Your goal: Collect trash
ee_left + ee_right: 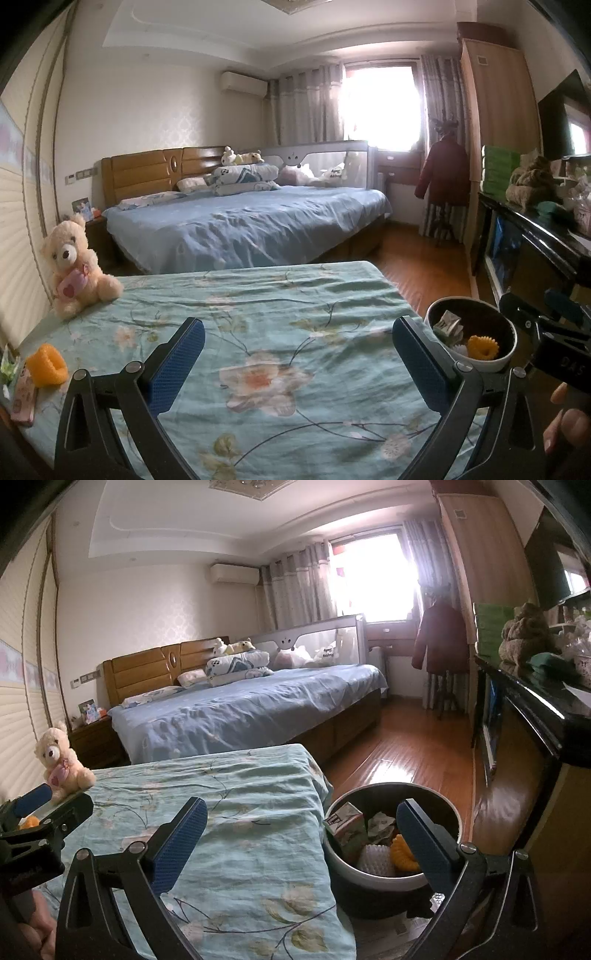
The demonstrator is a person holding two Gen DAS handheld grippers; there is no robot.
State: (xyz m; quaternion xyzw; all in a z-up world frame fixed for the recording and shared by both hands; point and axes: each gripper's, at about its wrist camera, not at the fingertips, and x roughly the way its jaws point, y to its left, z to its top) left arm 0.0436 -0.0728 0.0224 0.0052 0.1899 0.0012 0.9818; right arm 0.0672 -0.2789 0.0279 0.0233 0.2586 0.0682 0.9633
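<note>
My left gripper (299, 354) is open and empty over the floral green sheet (258, 332) of the near bed. An orange foam net (46, 365) lies on the sheet at far left, well left of my left fingers; a green-white wrapper (7, 369) lies beside it. The trash bin (354, 877), white outside and dark inside, stands on the floor at the bed's right edge. It holds a carton (347, 827), crumpled paper (380, 827), white foam (375, 860) and an orange net (400, 851). My right gripper (301, 838) is open and empty, its right finger over the bin.
A teddy bear (74, 266) sits at the bed's far left by the wall. A pink flat object (24, 395) lies near the orange net. Beyond are a blue-sheeted bed (240, 225), wood floor (406, 753) and a dark cabinet (535, 716) on the right.
</note>
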